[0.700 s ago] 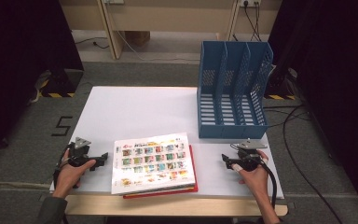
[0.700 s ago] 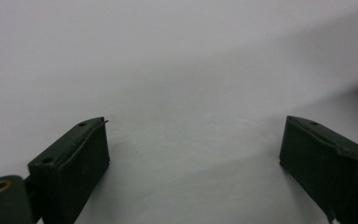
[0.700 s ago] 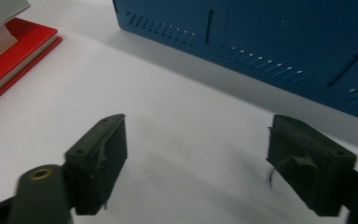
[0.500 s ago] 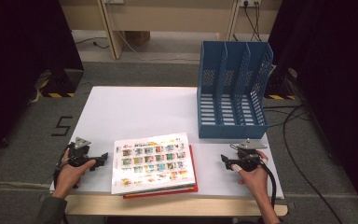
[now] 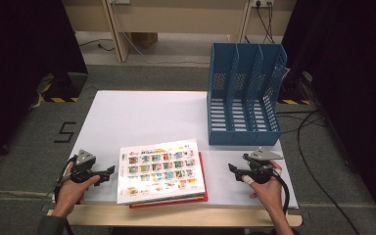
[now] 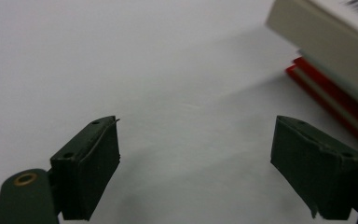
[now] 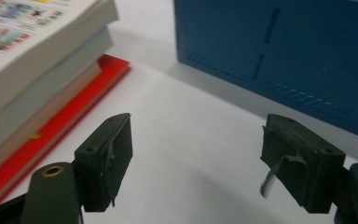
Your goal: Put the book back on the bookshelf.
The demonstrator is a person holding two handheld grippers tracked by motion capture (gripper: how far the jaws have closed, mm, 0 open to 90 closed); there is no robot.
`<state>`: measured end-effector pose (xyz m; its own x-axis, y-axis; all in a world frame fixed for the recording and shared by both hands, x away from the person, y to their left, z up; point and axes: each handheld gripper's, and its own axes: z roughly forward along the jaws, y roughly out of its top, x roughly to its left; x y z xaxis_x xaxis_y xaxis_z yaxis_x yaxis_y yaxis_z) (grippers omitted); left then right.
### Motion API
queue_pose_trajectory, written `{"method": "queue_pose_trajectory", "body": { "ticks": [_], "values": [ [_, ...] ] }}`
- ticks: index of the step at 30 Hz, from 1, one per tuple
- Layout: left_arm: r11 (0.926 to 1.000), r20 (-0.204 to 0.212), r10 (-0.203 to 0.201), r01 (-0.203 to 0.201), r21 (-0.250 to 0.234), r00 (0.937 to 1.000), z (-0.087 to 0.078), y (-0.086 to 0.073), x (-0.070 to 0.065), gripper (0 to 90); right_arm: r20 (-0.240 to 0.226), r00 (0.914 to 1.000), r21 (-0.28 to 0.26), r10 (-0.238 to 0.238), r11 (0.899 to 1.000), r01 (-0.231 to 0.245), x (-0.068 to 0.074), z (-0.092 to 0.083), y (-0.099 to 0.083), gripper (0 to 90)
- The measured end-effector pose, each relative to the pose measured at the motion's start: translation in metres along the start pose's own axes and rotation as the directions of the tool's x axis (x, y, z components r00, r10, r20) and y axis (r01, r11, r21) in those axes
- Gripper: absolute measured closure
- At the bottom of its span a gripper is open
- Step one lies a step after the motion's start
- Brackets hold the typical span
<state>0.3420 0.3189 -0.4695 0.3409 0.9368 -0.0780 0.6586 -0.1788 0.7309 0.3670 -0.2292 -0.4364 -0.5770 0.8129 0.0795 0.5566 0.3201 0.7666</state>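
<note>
A stack of books lies flat near the front of the white table; its top cover is a grid of coloured pictures and a red book sits at the bottom. In the high view my left gripper rests just left of the stack, jaws open and pointing at it. In the left gripper view the gripper holds nothing, with the book stack ahead at the right. My right gripper sits right of the stack, also open and empty. The right gripper view shows the gripper between the books and the blue rack.
A blue file rack with three slots stands upright at the table's back right. A wooden strip runs along the front edge. Cables trail on the floor to the right. Bare tabletop lies at the back left.
</note>
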Motion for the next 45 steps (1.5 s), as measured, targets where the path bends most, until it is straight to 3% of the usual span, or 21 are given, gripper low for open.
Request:
{"method": "queue_pose_trajectory", "body": {
  "ticks": [4, 5, 6, 8, 11, 17, 18, 19, 24, 26, 28, 29, 33, 37, 40, 44, 45],
  "values": [
    [0.9999, 0.019, -0.005, 0.005, -0.013, 0.9998, -0.01, -0.004, -0.007, 15.2, -0.039, 0.9992, -0.014, -0.007, 1.0, 0.007, 0.01, -0.001, 0.004, 25.5],
    [0.9988, 0.057, -0.035, 0.037, -0.032, 0.9978, -0.017, -0.005, -0.01, 15.2, -0.057, 0.9983, -0.018, -0.014, 1.0, 0.013, 0.015, -0.001, 0.007, 25.5],
    [0.9984, 0.075, -0.041, 0.043, -0.037, 0.9963, -0.02, -0.005, -0.011, 15.2, -0.065, 0.9978, -0.02, -0.016, 1.0, 0.015, 0.016, -0.001, 0.007, 25.5],
    [0.9988, 0.089, -0.032, 0.035, -0.033, 0.9955, -0.021, -0.006, -0.013, 15.2, -0.073, 0.9973, -0.024, -0.009, 1.0, 0.007, 0.018, -0.001, 0.008, 25.6],
    [0.9999, 0.117, 0.01, -0.009, -0.015, 0.9931, -0.022, -0.008, -0.021, 15.3, -0.088, 0.996, -0.028, -0.013, 1.0, 0.01, 0.023, -0.002, 0.01, 25.7],
    [0.9998, 0.132, 0.01, -0.008, -0.019, 0.9913, -0.027, -0.008, -0.027, 21.4, -0.111, 0.9935, -0.033, -0.023, 0.999, 0.02, 0.032, -0.002, 0.014, 25.8],
    [0.9998, 0.147, 0.001, 0.002, -0.02, 0.9891, -0.028, -0.008, -0.028, 32.1, -0.122, 0.9922, -0.033, -0.024, 0.999, 0.021, 0.035, -0.001, 0.015, 25.8],
    [0.9998, 0.162, -0.004, 0.007, -0.017, 0.9868, -0.031, -0.008, -0.031, 37.3, -0.126, 0.9917, -0.033, -0.025, 0.999, 0.021, 0.037, 0.0, 0.016, 25.8],
    [0.9997, 0.148, 0.024, -0.023, -0.007, 0.9887, -0.036, -0.006, -0.041, 50.6, -0.141, 0.9894, -0.027, -0.034, 0.999, 0.031, 0.044, 0.004, 0.019, 25.8],
    [0.9981, 0.196, 0.058, -0.061, 0.012, 0.9789, -0.037, -0.006, -0.052, 49.0, -0.16, 0.9866, -0.03, -0.032, 0.999, 0.028, 0.047, 0.006, 0.022, 25.8],
    [0.9926, 0.173, 0.116, -0.12, 0.014, 0.9781, -0.038, -0.003, -0.062, 34.1, -0.163, 0.986, -0.031, -0.034, 0.999, 0.03, 0.05, 0.006, 0.024, 25.8],
    [0.9895, 0.153, 0.141, -0.144, 0.011, 0.9782, -0.04, -0.002, -0.063, 32.4, -0.168, 0.9852, -0.036, -0.033, 0.999, 0.027, 0.05, 0.006, 0.025, 25.8],
    [0.9898, 0.135, 0.139, -0.142, 0.011, 0.9809, -0.04, 0.0, -0.064, 24.4, -0.185, 0.9824, -0.034, -0.024, 0.999, 0.018, 0.051, 0.004, 0.026, 25.3],
    [0.9856, 0.124, 0.167, -0.169, 0.003, 0.9781, -0.043, 0.002, -0.067, 26.1, -0.198, 0.9802, -0.023, -0.014, 1.0, 0.009, 0.051, 0.007, 0.026, 24.8],
    [0.9878, 0.105, 0.155, -0.154, -0.018, 0.9822, -0.045, 0.004, -0.066, 17.0, -0.195, 0.9806, -0.004, -0.018, 1.0, 0.018, 0.053, 0.01, 0.027, 24.8],
    [0.9886, 0.127, 0.149, -0.15, 0.0, 0.9807, -0.042, 0.001, -0.066, 23.7, -0.236, 0.9718, 0.017, -0.001, 1.0, 0.005, 0.056, 0.015, 0.028, 24.1],
    [0.9857, 0.128, 0.167, -0.168, 0.0, 0.9776, -0.044, 0.003, -0.069, 26.8, -0.24, 0.9708, 0.023, 0.001, 1.0, 0.005, 0.057, 0.016, 0.029, 24.1]
  ]
}}
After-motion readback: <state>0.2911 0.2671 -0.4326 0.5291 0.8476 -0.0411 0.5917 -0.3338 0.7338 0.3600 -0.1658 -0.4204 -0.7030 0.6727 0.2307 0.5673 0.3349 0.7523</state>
